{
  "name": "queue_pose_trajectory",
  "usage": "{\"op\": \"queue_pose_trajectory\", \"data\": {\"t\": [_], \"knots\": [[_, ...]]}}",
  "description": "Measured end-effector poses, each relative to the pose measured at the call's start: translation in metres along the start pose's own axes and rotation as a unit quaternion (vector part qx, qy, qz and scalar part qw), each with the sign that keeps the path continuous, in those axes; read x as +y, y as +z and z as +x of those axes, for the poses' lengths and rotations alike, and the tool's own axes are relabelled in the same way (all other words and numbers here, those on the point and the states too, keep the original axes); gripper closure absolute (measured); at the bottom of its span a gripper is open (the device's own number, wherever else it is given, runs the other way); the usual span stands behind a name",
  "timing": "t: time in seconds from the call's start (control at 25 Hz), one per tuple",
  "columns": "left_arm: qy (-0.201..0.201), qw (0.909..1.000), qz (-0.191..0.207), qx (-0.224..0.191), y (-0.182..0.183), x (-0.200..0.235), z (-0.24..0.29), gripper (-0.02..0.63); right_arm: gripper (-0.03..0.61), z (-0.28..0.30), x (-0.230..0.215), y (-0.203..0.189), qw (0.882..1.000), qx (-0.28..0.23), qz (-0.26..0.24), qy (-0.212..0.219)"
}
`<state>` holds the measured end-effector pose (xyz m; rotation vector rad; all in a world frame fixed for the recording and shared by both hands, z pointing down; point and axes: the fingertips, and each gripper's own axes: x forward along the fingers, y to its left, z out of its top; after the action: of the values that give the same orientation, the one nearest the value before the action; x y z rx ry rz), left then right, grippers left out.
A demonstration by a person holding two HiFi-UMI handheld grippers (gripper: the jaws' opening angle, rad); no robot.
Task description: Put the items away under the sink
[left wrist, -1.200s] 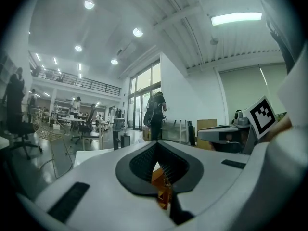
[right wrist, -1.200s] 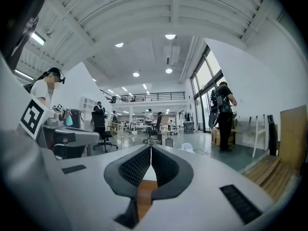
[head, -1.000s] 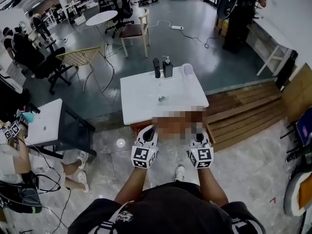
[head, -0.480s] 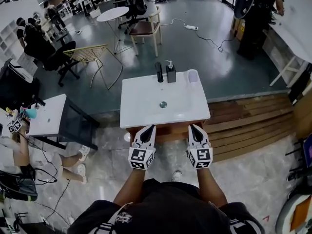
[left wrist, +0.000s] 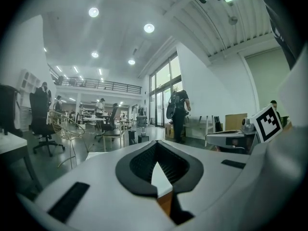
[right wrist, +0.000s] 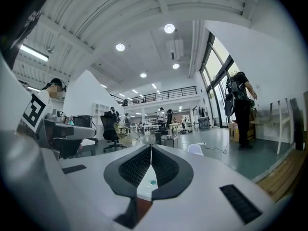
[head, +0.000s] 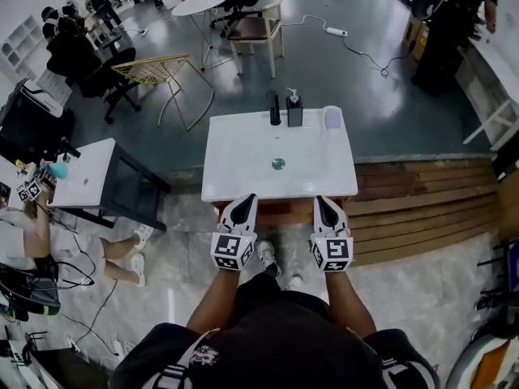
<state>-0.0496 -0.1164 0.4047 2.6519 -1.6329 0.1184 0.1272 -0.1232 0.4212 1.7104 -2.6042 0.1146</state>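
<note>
A white sink top (head: 243,164) stands ahead of me, with a drain (head: 278,164) at its middle. At its far edge stand a black faucet (head: 274,108), a dark soap dispenser (head: 294,110) and a white cup (head: 332,117). A brown wooden cabinet (head: 280,213) shows under the front edge. My left gripper (head: 246,202) and right gripper (head: 321,203) point level at that edge, side by side, both shut and holding nothing. In the left gripper view the left gripper (left wrist: 156,147) has its pads together. The right gripper (right wrist: 150,149) is likewise shut, with the white sink top (right wrist: 144,189) beyond it.
A wooden plank platform (head: 413,201) lies to the right of the sink. A small white table (head: 85,181) and a seated person (head: 24,250) are at the left. A wire chair (head: 158,70), a round table (head: 200,4) and standing people are farther back.
Both grippers have moved forward together, and their tips now reach the sink's front edge. The person has stepped closer, and both jaws stayed shut.
</note>
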Motion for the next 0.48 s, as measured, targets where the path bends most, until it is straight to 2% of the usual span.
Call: {"op": "queue_pose_trajectory", "data": {"t": [0.48], "knots": [[0.004,0.9998,-0.012,-0.012,0.0,0.066,0.075,0.607,0.554,0.101,-0.005,0.005,1.0,0.008,-0.02,0.023]]}}
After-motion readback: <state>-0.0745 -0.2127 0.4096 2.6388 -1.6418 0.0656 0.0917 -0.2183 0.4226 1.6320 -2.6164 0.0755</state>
